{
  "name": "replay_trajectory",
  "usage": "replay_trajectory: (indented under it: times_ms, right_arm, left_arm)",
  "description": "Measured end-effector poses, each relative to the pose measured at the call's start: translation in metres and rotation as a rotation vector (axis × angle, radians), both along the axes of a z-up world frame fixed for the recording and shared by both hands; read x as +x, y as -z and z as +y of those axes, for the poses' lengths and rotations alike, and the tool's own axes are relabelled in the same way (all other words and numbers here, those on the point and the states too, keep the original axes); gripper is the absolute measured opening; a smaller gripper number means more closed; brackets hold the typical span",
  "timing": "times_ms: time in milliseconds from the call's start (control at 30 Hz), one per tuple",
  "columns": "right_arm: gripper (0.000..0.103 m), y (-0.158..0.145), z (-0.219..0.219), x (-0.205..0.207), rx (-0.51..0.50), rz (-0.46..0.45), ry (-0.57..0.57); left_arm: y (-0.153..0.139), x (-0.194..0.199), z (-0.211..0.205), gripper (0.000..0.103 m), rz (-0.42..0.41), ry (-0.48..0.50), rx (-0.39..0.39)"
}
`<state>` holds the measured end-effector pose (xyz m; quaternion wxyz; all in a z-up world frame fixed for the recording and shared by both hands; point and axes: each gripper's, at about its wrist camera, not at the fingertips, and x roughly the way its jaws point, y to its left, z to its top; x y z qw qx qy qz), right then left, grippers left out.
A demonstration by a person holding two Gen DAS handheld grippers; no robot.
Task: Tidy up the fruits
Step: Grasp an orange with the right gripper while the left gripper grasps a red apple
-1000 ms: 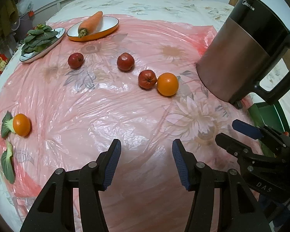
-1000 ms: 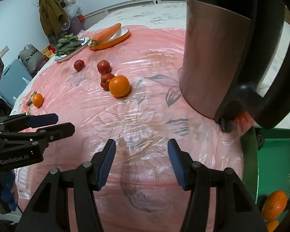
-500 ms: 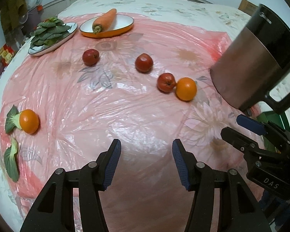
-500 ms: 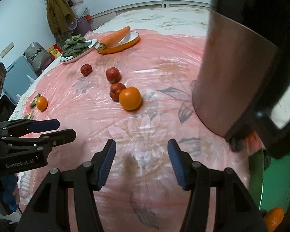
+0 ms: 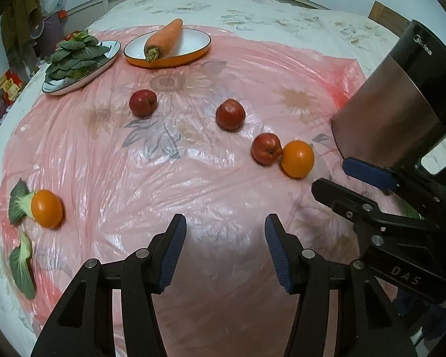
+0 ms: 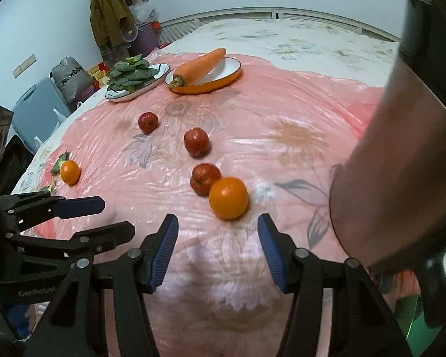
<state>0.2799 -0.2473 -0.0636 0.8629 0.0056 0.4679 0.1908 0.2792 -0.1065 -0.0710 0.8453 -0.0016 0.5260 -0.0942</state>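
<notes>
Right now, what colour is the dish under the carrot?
The dish is white inside with an orange outer wall, clearest in the left wrist view.

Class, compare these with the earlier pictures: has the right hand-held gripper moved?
Yes. The right hand-held gripper has advanced toward the orange beside the kettle; the orange now sits just ahead of its open jaws.

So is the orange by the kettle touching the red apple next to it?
Touching. In the left wrist view the orange and the red apple meet edge to edge with no cloth between them; the right wrist view shows them overlapping.
</notes>
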Motion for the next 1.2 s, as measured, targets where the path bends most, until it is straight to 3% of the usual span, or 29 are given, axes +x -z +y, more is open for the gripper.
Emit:
replay_trajectory:
  times_ms: [533,667,800,1200]
  right_arm:
    - [0.069,0.023,0.016,0.033,-0.05,0.039,-0.024]
    - [0.039,0.029,0.014,0.038,-0.056,0.061,-0.027]
    - [0.029,0.032,0.013,0.041,-0.06,0.065,-0.026]
    - [0.029,0.038,0.01,0.045,-0.053,0.071,-0.015]
  left_arm:
    - [0.002,0.024,0.002,0.048,-0.005,0.028,0.005]
    - [0.003,0.029,0.0,0.048,-0.006,0.039,0.009]
    - [0.004,0.032,0.0,0.048,-0.004,0.042,0.009]
    - [0.006,0.034,0.0,0.048,0.007,0.033,-0.007]
